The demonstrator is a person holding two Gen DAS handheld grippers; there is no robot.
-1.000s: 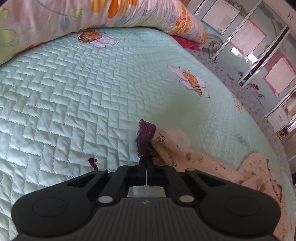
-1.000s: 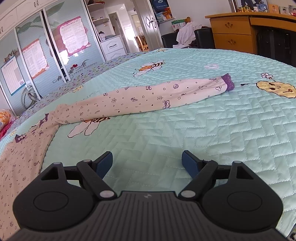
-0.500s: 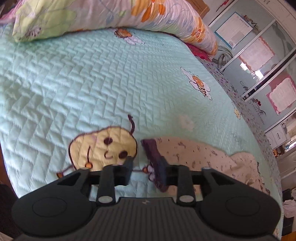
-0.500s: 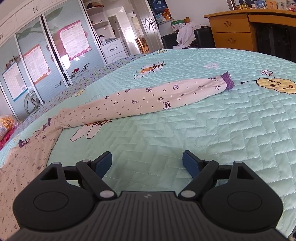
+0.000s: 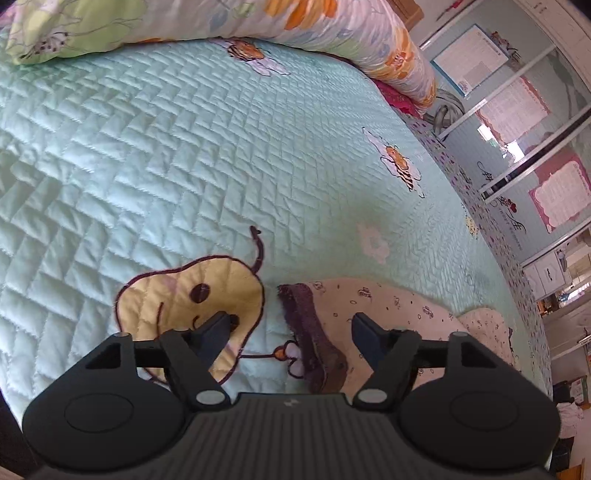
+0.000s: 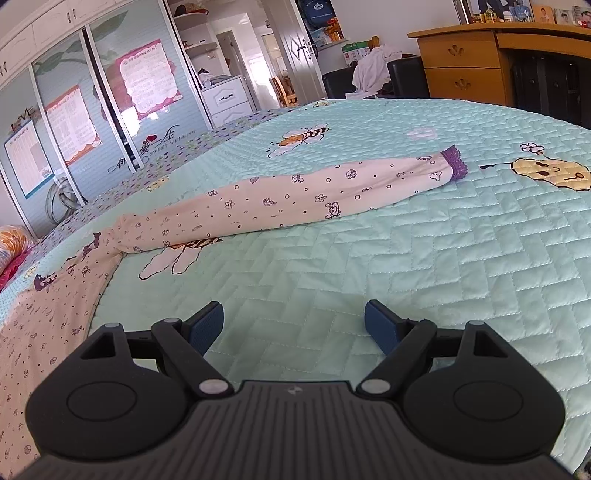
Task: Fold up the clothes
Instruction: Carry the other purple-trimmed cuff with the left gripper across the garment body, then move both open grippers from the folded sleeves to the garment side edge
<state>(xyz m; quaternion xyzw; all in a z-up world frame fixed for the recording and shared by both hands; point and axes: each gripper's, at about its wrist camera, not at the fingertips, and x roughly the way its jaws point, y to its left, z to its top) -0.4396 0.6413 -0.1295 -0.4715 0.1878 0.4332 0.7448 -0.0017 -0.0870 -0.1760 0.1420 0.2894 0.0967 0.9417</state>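
A cream pyjama garment printed with small purple figures lies on the mint quilted bedspread (image 6: 424,266). One long leg (image 6: 295,195) stretches flat across the bed and ends in a purple lace cuff (image 6: 455,163). In the left wrist view that cuff (image 5: 314,332) lies flat on the quilt between the fingers of my left gripper (image 5: 291,332), whose jaws are opening and do not press on it. My right gripper (image 6: 293,326) hovers open over bare quilt in front of the leg, holding nothing. The garment's wider part (image 6: 44,321) lies at the left.
A floral pillow (image 5: 258,22) lies along the head of the bed. Sliding wardrobe doors (image 6: 92,122) stand beyond the bed's far side, with a white drawer unit (image 6: 225,99), a wooden dresser (image 6: 472,66) and a black chair (image 6: 402,77) past the foot.
My left gripper was shut on the purple cuff and carried it along the quilt to beside the yellow pear print. It has let go and spread its jaws. The right gripper stayed put.
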